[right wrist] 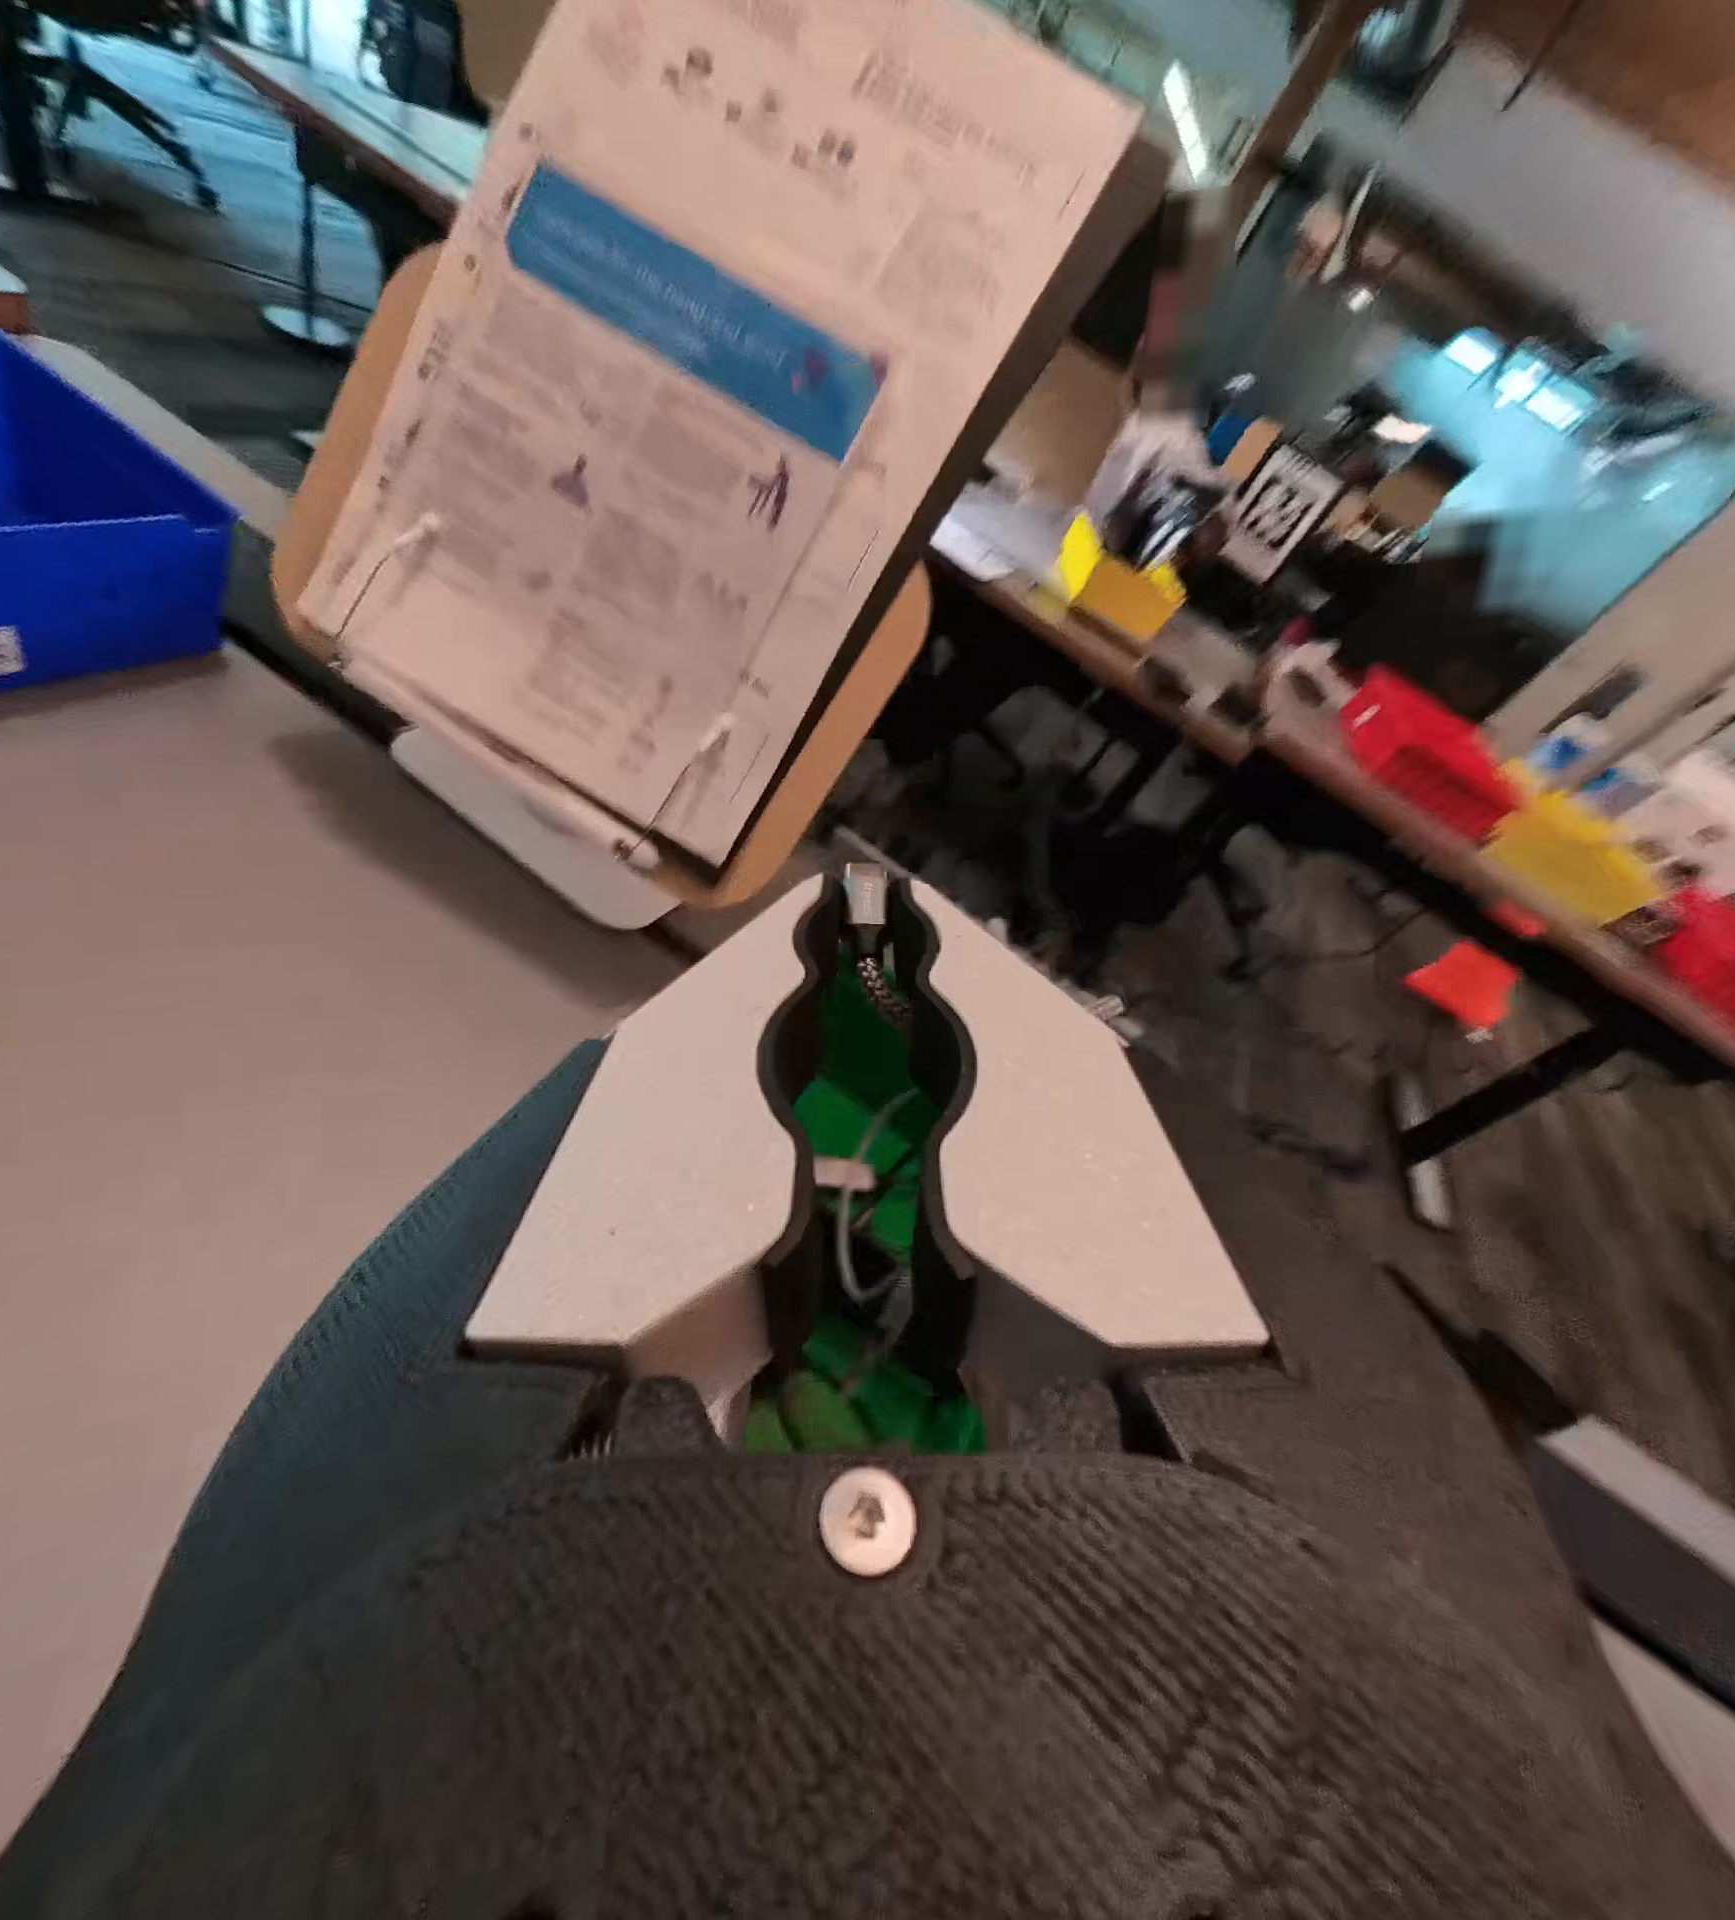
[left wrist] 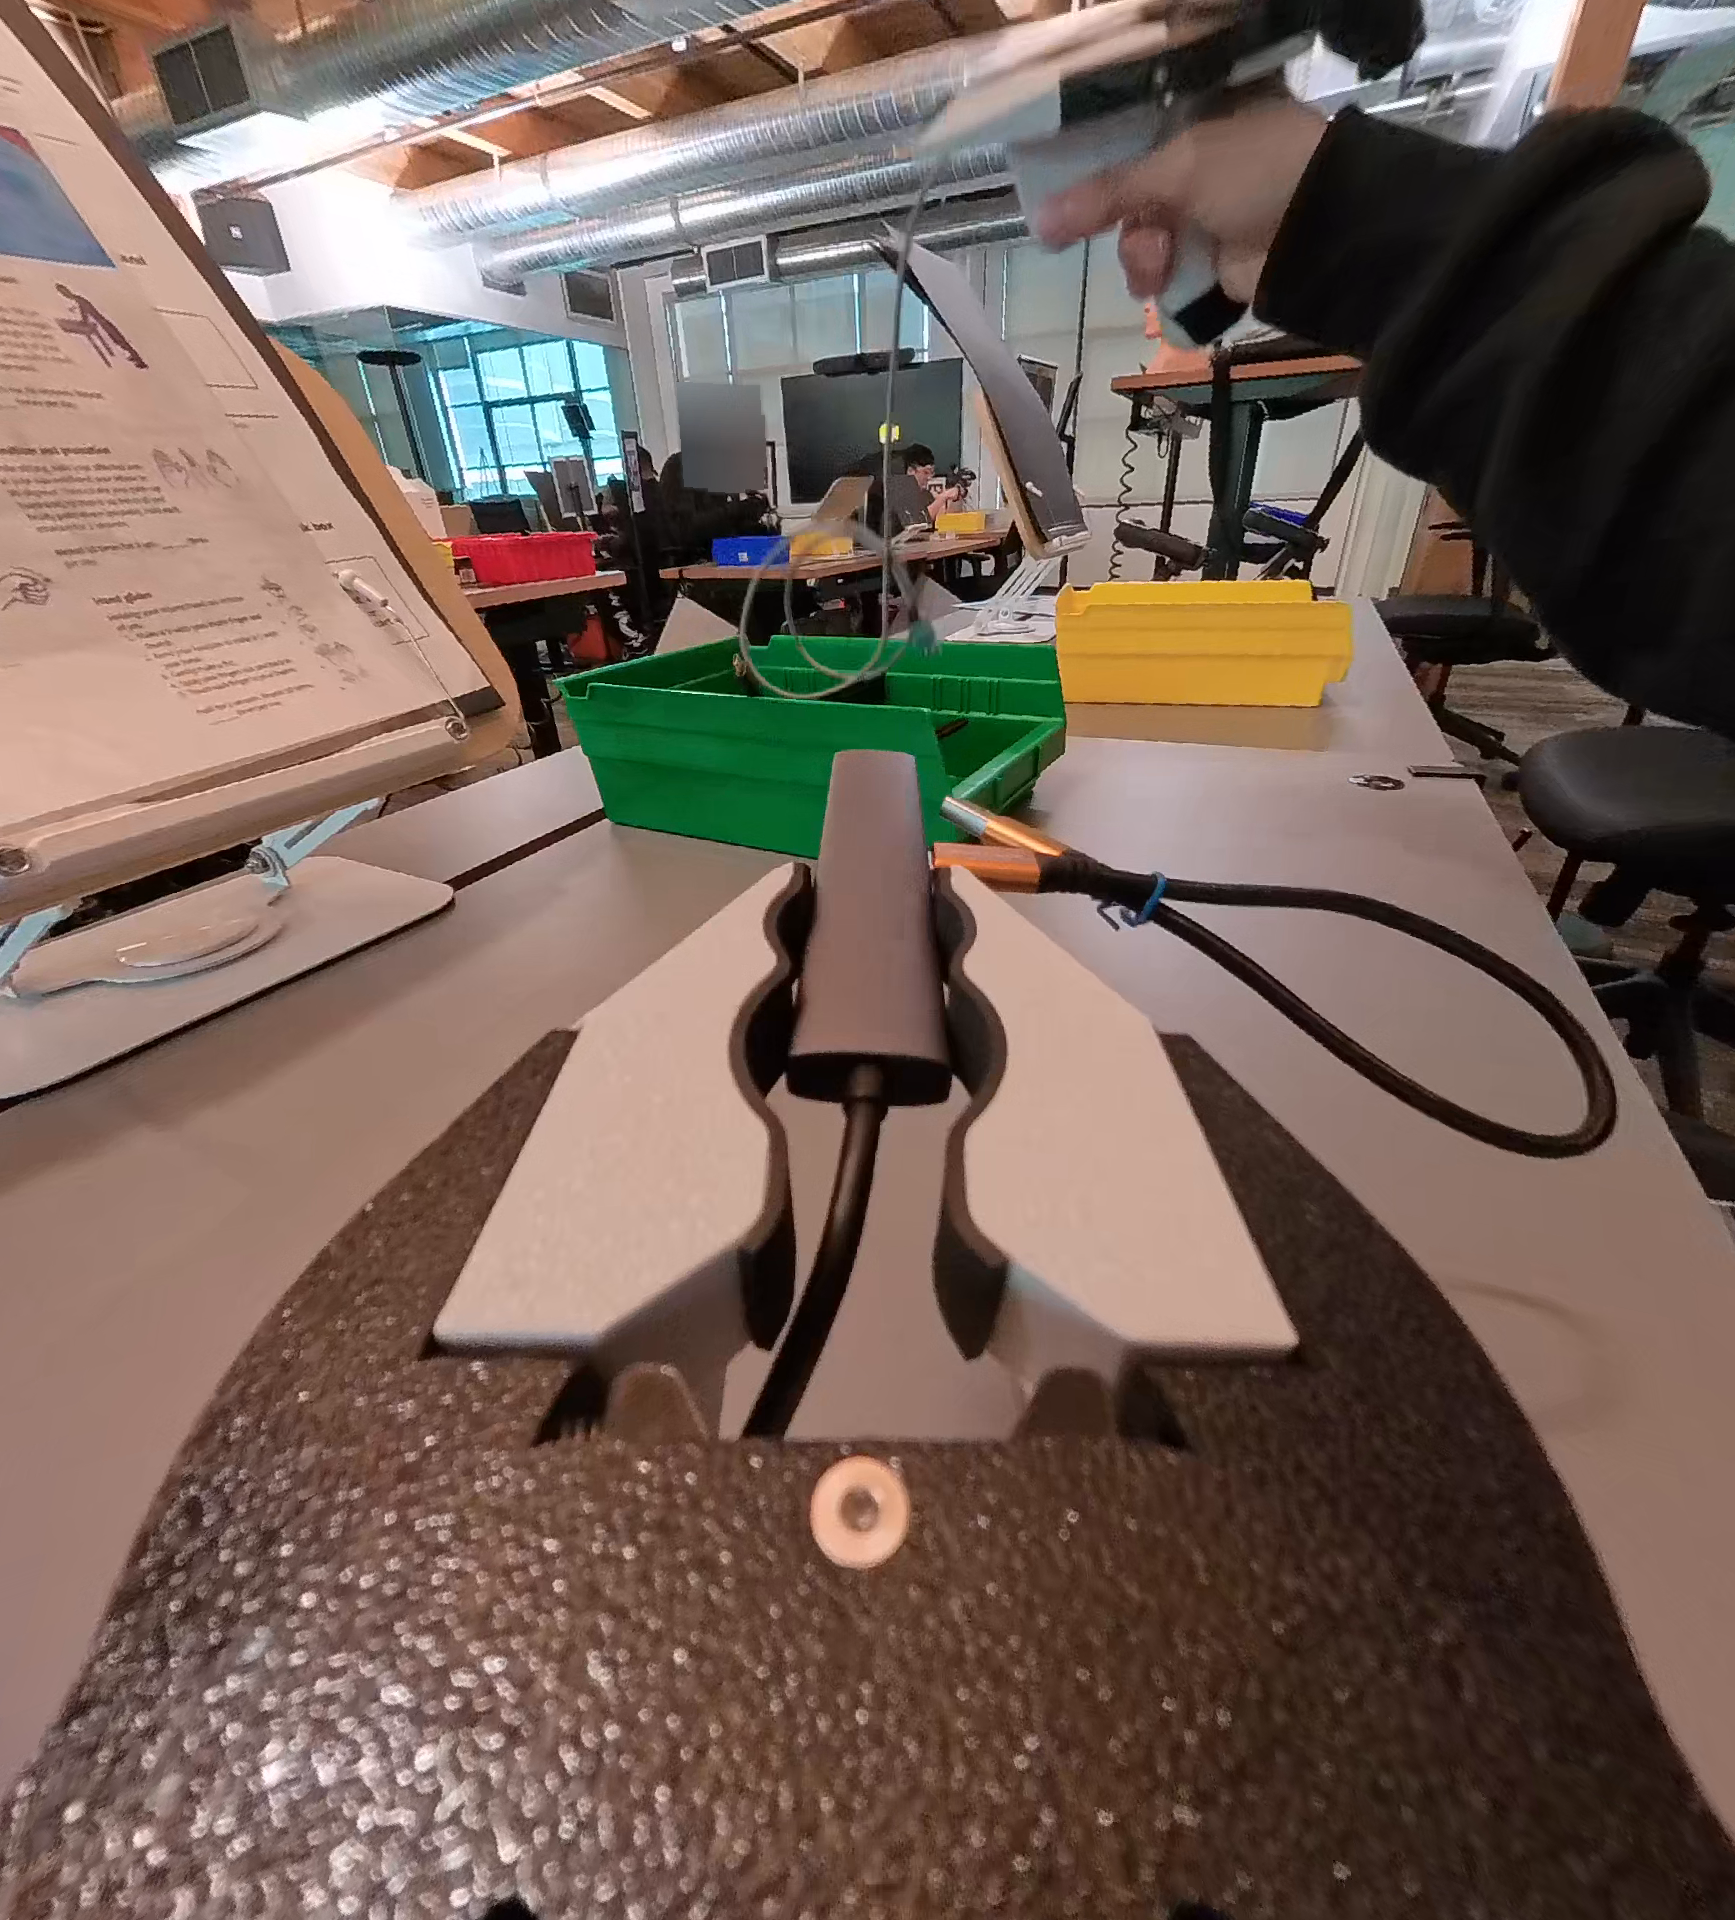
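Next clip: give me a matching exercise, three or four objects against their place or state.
Things:
1. dark grey slim adapter block
2. thin grey braided cable
3. green plastic bin
4. yellow plastic bin

Places:
A. farthest back on the table
B. clamped in the left gripper
C. on the table, just beyond the adapter
D. hanging from the right gripper

Pairs: 1-B, 2-D, 3-C, 4-A

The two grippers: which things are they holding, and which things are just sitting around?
Held:
- left gripper: shut on the dark grey rectangular adapter hub
- right gripper: shut on the silver-tipped braided cable

Sitting around:
- green plastic bin
- yellow plastic bin
- blue plastic bin
- printed sheet on a stand
- orange-tipped black cable
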